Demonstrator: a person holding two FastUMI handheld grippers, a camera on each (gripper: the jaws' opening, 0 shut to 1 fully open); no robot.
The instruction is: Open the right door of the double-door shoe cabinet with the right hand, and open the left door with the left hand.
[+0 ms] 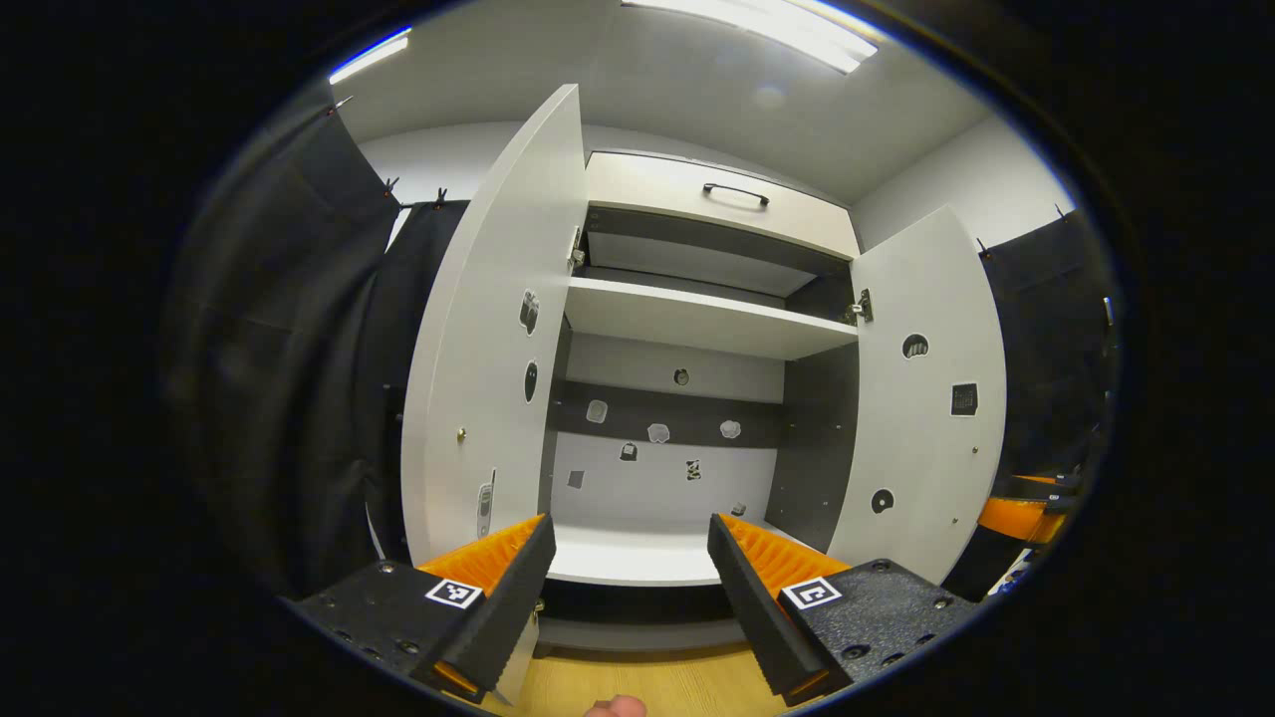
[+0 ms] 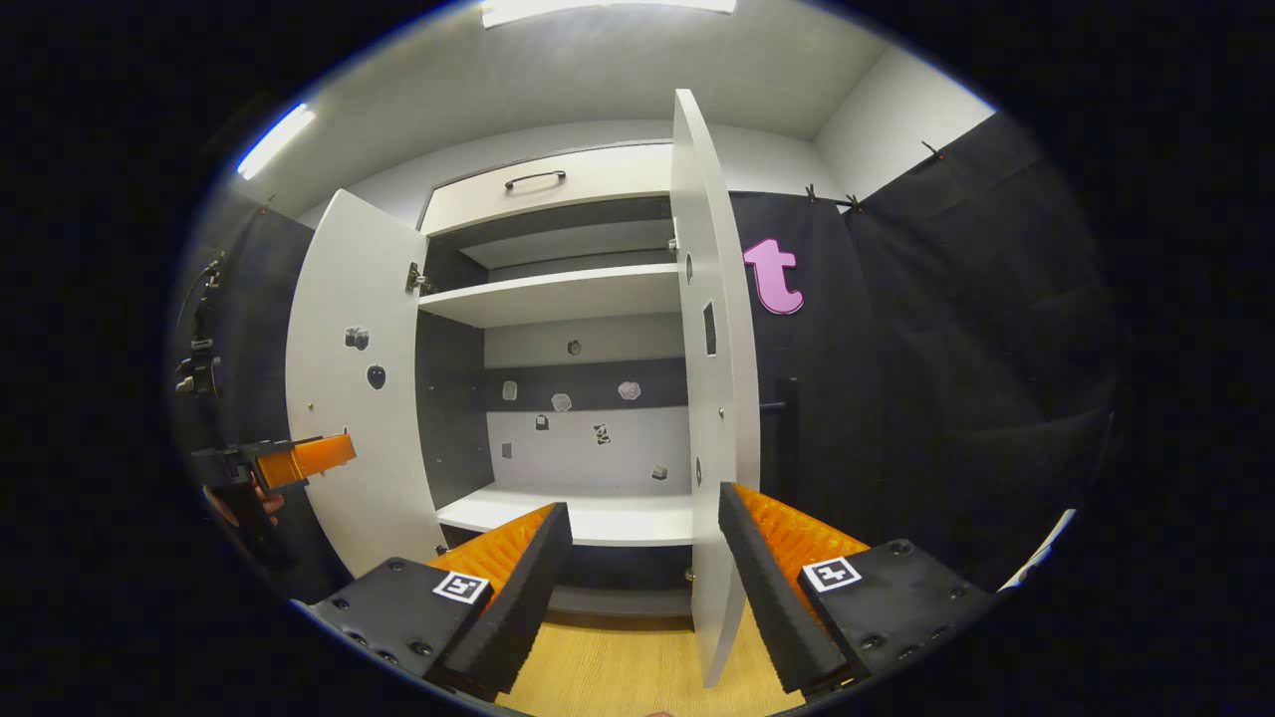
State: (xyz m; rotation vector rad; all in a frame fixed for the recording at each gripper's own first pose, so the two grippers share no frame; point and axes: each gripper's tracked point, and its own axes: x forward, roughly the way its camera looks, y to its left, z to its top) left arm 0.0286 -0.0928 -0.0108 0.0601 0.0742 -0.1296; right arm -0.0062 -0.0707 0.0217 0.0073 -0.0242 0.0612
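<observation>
The white shoe cabinet stands with both doors swung wide. In the left gripper view, the left door is edge-on close by and the right door hangs out at the right. My left gripper is open, with the left door's lower edge just inside its left finger. In the right gripper view, my right gripper is open too. The right door stands edge-on between its fingers, close to the right finger. The left door and the left gripper, held by a hand, show farther left.
Inside are a white shelf, a bottom board and small stickers on the back panel. A drawer with a dark handle sits on top. Black cloth hangs on both sides. The wood floor lies below. The right gripper shows at the far right.
</observation>
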